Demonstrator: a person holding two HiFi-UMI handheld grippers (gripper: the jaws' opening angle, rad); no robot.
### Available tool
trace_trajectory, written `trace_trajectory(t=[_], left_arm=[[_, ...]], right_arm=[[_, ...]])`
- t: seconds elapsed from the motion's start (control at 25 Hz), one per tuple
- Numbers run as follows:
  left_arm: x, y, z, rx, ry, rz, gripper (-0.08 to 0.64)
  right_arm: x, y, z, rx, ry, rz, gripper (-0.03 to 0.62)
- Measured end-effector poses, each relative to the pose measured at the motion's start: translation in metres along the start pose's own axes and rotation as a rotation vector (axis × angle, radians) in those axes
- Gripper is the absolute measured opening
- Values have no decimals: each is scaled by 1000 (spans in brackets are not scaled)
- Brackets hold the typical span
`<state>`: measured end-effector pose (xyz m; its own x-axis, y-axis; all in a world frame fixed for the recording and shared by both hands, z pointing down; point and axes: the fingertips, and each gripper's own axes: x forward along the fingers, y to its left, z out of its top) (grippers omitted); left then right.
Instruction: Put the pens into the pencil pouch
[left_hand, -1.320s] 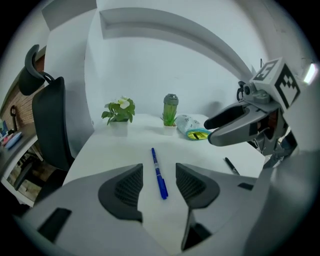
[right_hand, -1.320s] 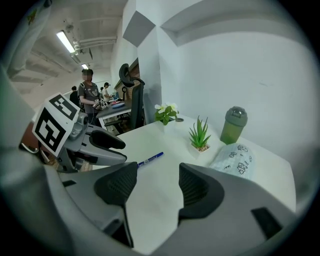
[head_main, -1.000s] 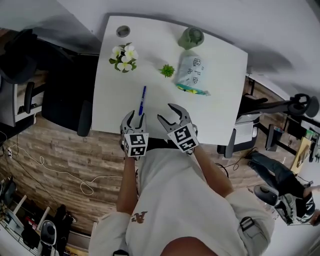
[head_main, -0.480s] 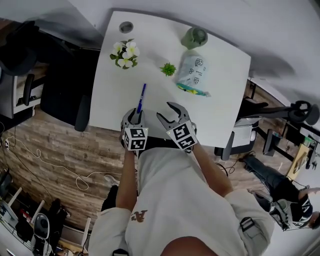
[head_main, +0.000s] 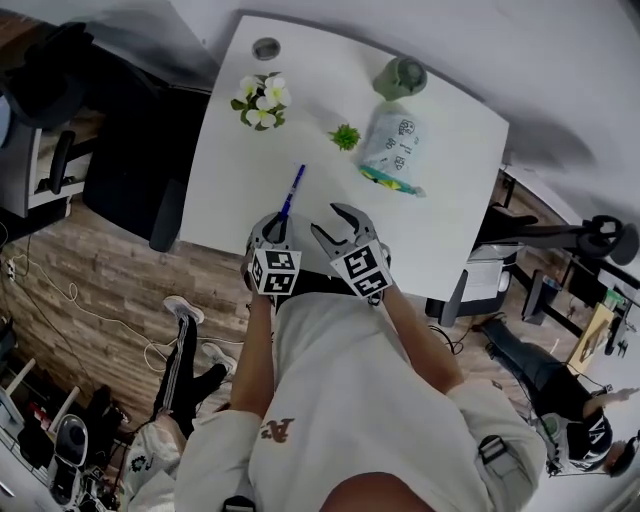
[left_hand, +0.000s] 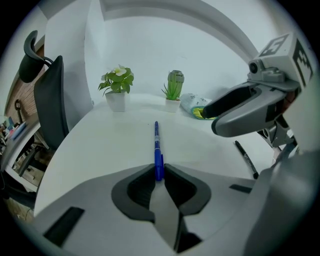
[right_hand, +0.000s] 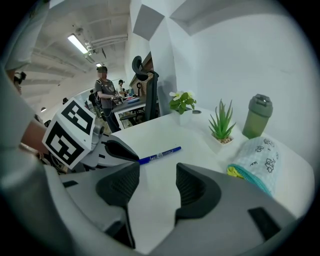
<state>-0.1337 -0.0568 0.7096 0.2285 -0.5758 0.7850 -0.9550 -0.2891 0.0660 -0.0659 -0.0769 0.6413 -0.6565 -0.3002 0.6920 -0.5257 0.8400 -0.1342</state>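
two pens (left_hand: 157, 145) (left_hand: 246, 158) — one pouch (head_main: 392, 148)

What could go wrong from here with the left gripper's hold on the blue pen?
1. The left gripper pinches the blue pen only at its near end, so the long free part may swing or slip on lifting.
2. The pencil pouch lies flat; its mouth may not admit the pen unless the open right gripper holds it.

The left claw (head_main: 274, 224) is closed on the near end of the blue pen (head_main: 292, 190), which lies on the white table (head_main: 440, 220). The right claw (head_main: 330, 222) stands open just beside it, to the right. The pouch (head_main: 393, 150) lies farther off to the right.
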Motion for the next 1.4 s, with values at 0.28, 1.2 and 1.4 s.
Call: trace_trajectory(t=[0.28, 1.2, 1.4], left_arm=[[-8, -6, 12, 9, -29, -23, 49], [-12, -88, 50, 178, -2, -246, 49], [-10, -104, 50, 219, 18, -291, 49]], right_arm=[[-10, -13, -5, 16, 1, -37, 230], [-72, -151, -47, 97, 48, -404, 215], [-69, -178, -60, 105, 100, -478, 186]])
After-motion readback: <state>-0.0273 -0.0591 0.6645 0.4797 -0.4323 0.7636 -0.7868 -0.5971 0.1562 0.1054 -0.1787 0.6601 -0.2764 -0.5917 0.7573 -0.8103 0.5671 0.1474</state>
